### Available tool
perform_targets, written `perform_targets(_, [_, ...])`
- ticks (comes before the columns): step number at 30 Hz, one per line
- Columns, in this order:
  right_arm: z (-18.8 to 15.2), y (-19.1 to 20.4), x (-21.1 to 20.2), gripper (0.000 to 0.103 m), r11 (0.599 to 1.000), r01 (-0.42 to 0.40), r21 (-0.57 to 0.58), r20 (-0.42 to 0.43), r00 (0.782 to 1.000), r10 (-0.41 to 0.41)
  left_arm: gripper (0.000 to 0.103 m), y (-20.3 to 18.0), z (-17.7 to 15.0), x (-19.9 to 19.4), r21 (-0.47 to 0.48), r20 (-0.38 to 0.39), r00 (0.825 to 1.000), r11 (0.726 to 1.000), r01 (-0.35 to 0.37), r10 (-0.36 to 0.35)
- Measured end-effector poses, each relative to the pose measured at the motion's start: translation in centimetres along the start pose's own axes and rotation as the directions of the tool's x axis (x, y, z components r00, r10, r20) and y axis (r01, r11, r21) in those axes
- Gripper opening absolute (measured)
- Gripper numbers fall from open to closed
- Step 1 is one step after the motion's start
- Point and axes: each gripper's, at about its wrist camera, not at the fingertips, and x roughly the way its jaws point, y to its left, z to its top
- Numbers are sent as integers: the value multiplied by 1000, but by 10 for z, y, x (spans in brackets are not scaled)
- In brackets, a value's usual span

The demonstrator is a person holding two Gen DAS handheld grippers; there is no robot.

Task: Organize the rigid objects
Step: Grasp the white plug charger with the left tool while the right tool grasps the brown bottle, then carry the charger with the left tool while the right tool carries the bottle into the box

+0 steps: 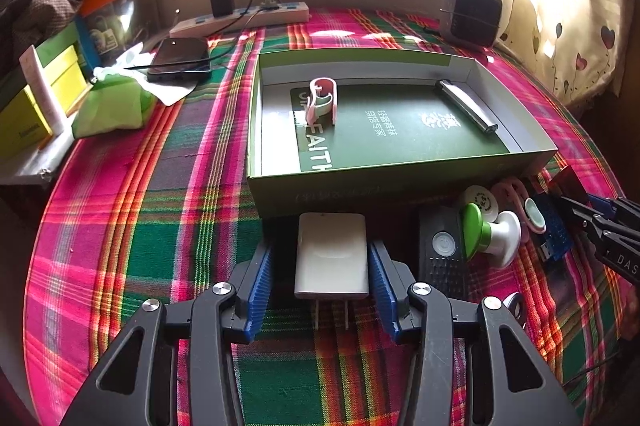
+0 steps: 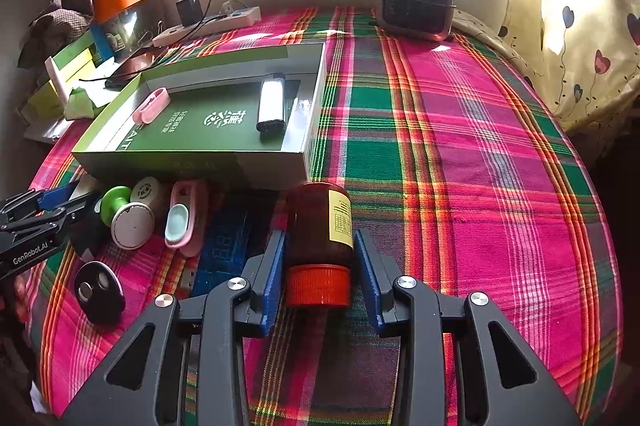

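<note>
A shallow green box (image 1: 400,182) sits open on the plaid tablecloth (image 1: 140,226), and everything else is easiest placed from it. Inside the box, a pink clip (image 1: 323,99) stands toward its left end and a silver lighter (image 1: 468,104) lies along its right wall.

Just in front of the box's near wall, the left gripper (image 1: 320,284) has its blue pads spread on either side of a white charger (image 1: 332,260) lying flat on the cloth, prongs pointing back at the tool; a sliver of gap shows on each side, so the pads are not pressing it.

Off the box's near right corner, the right gripper (image 2: 320,276) straddles a brown bottle (image 2: 320,226) with an orange cap (image 2: 318,286), lying on its side with the cap toward the tool. Its pads stand close beside the bottle, also apart from it.

Between the two tools, along the box's front wall, lies a cluster: a green and white knob (image 2: 124,214), a pink case with a pale blue piece on it (image 2: 186,222), a blue board (image 2: 226,250) and a black key fob (image 2: 99,292).

Behind the box, a power strip (image 1: 244,18) runs along the wall to its left, a phone (image 1: 180,60) lies near that, and a small heater (image 2: 416,0) stands to its right.
</note>
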Motion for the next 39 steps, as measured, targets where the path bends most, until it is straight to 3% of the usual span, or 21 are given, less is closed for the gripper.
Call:
perform_targets(5, [0, -2, -1, 33, 1000, 0, 5, 1, 1000, 0, 32, 3, -1, -2, -20, 4, 1000, 1000, -8, 8])
perform_targets(22, [-3, -1, -7, 33, 1000, -12, 9, 12, 1000, 12, 32, 4, -3, -7, -31, -5, 1000, 999, 15, -16])
perform_targets(39, [10, 7, -26, 33, 999, -36, -14, 51, 998, 37, 32, 5, 10, -39, -8, 65, 997, 999, 42, -41])
